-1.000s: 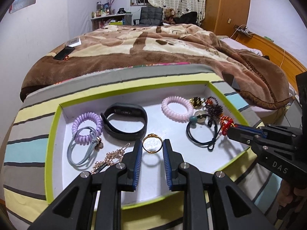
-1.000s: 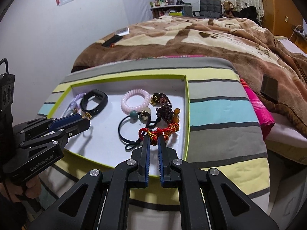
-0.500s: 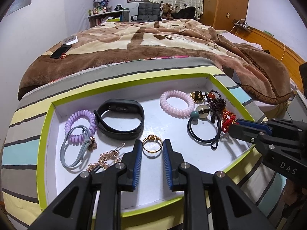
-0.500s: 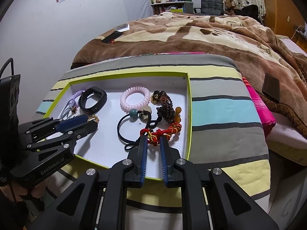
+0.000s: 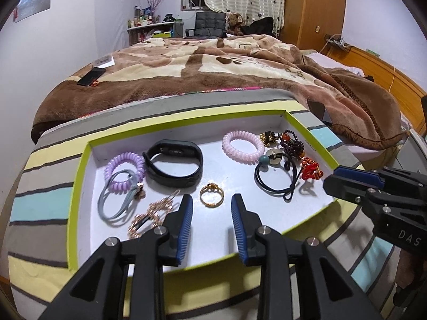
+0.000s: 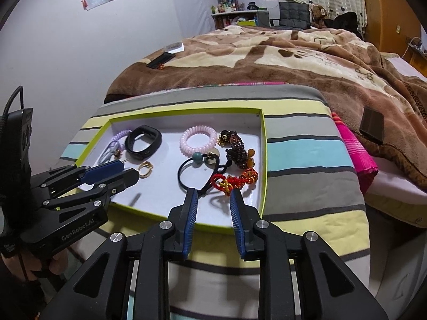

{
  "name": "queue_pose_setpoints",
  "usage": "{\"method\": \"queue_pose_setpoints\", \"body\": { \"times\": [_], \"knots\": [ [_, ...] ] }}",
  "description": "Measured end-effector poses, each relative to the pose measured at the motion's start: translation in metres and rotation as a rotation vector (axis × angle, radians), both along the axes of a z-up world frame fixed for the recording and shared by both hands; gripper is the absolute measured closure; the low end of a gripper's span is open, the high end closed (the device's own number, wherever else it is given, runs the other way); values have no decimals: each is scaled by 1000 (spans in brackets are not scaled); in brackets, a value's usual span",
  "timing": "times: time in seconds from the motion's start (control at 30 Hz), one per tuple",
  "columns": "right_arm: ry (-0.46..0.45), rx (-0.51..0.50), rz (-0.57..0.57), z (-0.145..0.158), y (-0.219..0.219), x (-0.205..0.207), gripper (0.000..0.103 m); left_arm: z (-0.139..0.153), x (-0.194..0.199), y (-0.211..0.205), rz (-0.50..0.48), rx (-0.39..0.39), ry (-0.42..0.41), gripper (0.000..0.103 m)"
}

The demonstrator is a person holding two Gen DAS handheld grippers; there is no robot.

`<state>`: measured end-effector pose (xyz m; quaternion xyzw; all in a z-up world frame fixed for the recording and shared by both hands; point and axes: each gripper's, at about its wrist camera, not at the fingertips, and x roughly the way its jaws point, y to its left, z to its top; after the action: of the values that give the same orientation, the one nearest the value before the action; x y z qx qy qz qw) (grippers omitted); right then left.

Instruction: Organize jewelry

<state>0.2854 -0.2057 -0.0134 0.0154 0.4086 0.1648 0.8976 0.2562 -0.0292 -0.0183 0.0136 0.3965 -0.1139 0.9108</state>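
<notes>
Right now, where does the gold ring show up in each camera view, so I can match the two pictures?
Left wrist view: the gold ring lies low in the centre, on the white tray floor just ahead of the open left tongs.
Right wrist view: the ring sits left of centre, at the tip of the left tongs.
Shared landmark: the black band, just beyond the ring in both.

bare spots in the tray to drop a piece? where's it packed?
Bare tray floor: the near strip in front of the gold ring, and the gap between the black band and pink coil hair tie. Packed: right side around the black hair tie, dark beads and red knot; left corner around the purple coil.
</notes>
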Motion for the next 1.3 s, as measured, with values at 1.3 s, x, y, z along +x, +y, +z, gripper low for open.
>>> {"method": "queue_pose_setpoints", "body": {
  "times": [1.3],
  "knots": [
    [-222,-15,-11,24,5,-181,77,33,-192,29,144,-12,-208,59]
  ]
}}
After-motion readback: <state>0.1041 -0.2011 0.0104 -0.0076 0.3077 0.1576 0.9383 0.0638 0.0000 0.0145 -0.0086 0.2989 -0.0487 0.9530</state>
